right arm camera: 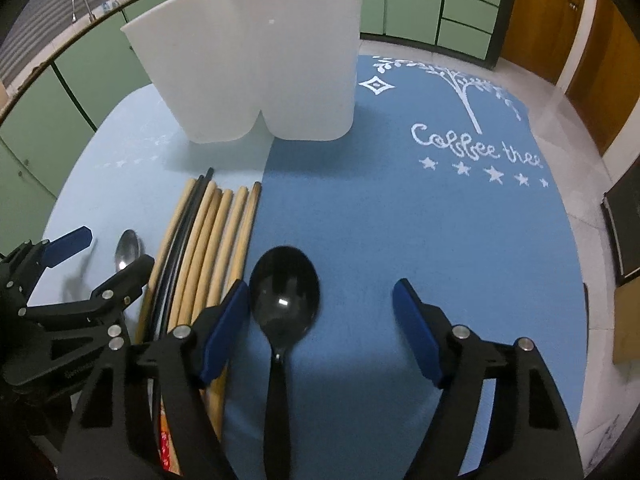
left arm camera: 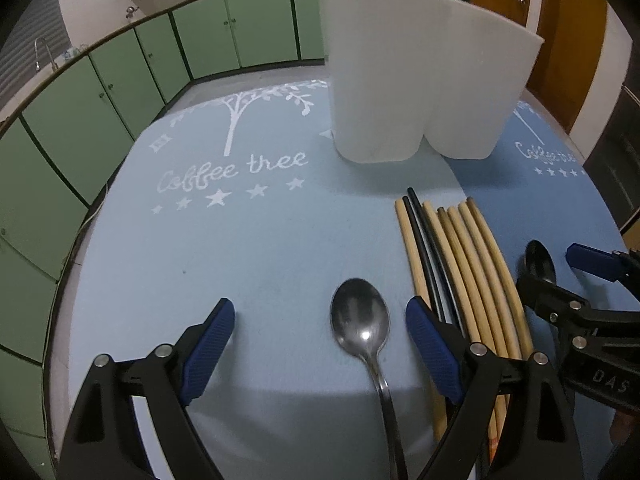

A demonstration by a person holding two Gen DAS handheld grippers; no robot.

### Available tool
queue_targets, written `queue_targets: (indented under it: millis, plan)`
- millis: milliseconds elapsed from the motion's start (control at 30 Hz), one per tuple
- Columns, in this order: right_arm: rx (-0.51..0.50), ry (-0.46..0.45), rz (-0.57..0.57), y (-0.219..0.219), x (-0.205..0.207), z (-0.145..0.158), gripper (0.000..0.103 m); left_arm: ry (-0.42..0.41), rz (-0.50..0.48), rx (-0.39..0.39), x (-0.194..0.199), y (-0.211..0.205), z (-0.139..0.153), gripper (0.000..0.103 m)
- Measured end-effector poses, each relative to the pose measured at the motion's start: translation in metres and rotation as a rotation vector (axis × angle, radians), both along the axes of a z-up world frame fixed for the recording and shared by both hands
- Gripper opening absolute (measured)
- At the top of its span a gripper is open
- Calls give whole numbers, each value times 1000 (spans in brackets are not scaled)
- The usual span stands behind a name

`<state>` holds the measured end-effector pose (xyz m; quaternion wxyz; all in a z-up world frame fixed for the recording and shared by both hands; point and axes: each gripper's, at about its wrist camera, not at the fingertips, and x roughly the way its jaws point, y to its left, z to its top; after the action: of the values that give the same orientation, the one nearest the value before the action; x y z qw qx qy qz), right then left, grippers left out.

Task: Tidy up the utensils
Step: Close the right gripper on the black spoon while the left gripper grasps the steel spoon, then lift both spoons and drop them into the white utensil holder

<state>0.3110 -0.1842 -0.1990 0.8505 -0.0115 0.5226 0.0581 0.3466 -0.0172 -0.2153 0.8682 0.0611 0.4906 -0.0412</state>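
Note:
A metal spoon [left arm camera: 360, 320] lies on the light blue mat [left arm camera: 240, 248], bowl pointing away. My left gripper [left arm camera: 320, 312] is open and straddles it, neither pad touching it. A black plastic spoon [right arm camera: 285, 288] lies on the darker blue mat [right arm camera: 440, 232]. My right gripper [right arm camera: 320, 292] is open around its bowl, with the left pad right beside the bowl and the right pad well clear. A bundle of wooden and black chopsticks [left arm camera: 460, 264] lies between the two spoons. The white two-compartment holder [left arm camera: 420, 80] stands upright beyond them.
The table's round edge [left arm camera: 60, 280] curves close on the left. Green cabinets [left arm camera: 100, 100] and a counter with a sink tap [left arm camera: 42, 52] run behind. A brown door [right arm camera: 600, 60] is at the right. The mats' printed areas [right arm camera: 472, 148] carry no objects.

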Motion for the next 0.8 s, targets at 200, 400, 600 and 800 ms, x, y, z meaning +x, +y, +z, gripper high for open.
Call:
queue_targets:
  millis: [200,400,600,800]
  plan:
    - [-4,0,9,0,1,1,53,12,1,-51,4,3,-2,76]
    - [7,8,11,0,1,4,34,-4,-30,-58,0,-5,1,43]
    - [71,-4,10,-13,-3,7,33,-28,-48,-125,-6,-1,4,28]
    - [146,-126,31,-34,-17,27,33,-174,-38,-193,-31,6,26,27]
